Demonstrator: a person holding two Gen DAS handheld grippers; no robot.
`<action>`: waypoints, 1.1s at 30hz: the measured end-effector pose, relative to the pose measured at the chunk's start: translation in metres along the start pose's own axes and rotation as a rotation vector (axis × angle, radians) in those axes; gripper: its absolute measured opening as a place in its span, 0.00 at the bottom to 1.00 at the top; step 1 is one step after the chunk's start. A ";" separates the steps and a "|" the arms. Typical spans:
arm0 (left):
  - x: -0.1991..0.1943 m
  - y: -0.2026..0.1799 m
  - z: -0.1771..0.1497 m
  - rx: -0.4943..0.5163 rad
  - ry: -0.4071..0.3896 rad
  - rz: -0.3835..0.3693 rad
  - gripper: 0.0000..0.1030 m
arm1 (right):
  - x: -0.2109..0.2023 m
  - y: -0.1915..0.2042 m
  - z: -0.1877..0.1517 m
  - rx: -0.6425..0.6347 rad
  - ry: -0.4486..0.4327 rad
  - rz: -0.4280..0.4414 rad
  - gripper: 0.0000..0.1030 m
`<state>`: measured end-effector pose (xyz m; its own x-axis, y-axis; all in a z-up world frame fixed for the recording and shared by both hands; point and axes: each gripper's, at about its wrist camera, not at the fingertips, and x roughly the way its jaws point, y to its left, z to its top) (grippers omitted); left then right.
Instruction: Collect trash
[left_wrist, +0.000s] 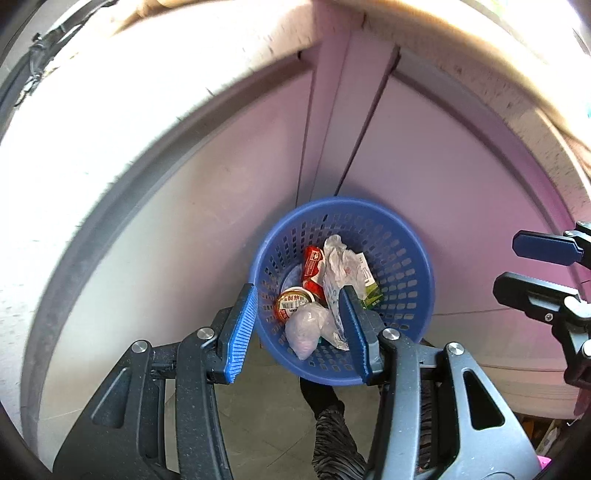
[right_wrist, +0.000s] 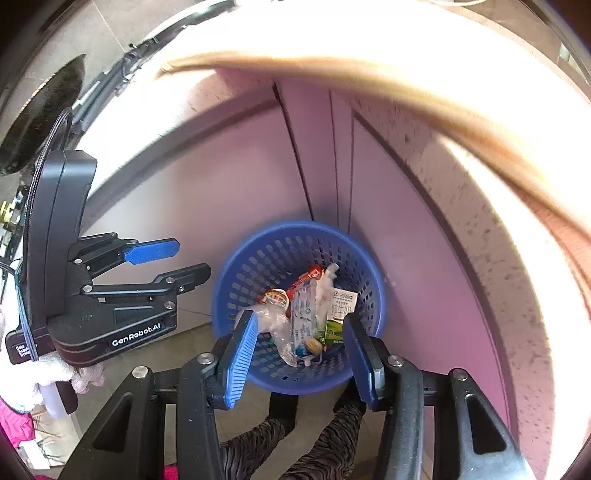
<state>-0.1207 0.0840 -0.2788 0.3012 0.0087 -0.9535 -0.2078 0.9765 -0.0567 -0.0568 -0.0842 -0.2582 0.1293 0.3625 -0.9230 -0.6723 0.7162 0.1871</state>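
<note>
Left wrist view, lower left to right: left gripper (left_wrist: 300, 334) with blue ribbed pads parted to a moderate gap, nothing clamped between them; round blue perforated plastic basket (left_wrist: 402, 258) in the centre of the frame, standing on the grey tiled floor (left_wrist: 258, 413) against the pale lilac cabinet panels (left_wrist: 443, 177). Inside the basket: round tub with barcode label (left_wrist: 293, 303) at lower left, red printed wrapper (left_wrist: 313, 264) above it, clear knotted plastic bag (left_wrist: 304, 328) at the near wall, crumpled white plastic film (left_wrist: 341, 264) in the middle, green-and-white drink carton (left_wrist: 369, 286) at right. Right edge of frame: right gripper (left_wrist: 532, 264) seen side-on, jaws apart, empty. Bottom centre: patterned trouser legs and dark shoes (left_wrist: 325, 402) of the person below the basket. Right wrist view, left to right: left gripper (right_wrist: 184, 260) at mid-left, jaws apart and empty, body lettered "GenRobot.AI"; white-gloved hand (right_wrist: 55, 373) beneath it; right gripper (right_wrist: 299, 354) at lower centre, blue pads at a moderate gap, holding nothing; same basket (right_wrist: 258, 251) in the centre, all trash lying within it, none touching either gripper.
</note>
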 end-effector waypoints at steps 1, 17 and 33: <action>-0.005 0.001 0.001 -0.003 -0.008 0.000 0.45 | -0.004 0.001 0.001 -0.004 -0.007 0.002 0.49; -0.100 -0.005 0.026 -0.021 -0.190 -0.029 0.54 | -0.094 0.005 0.016 -0.022 -0.171 0.043 0.57; -0.201 -0.033 0.092 -0.014 -0.416 -0.076 0.75 | -0.202 -0.027 0.038 -0.002 -0.411 0.004 0.75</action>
<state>-0.0885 0.0694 -0.0582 0.6656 0.0254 -0.7459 -0.1818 0.9748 -0.1290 -0.0367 -0.1542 -0.0638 0.4067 0.5740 -0.7107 -0.6752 0.7129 0.1894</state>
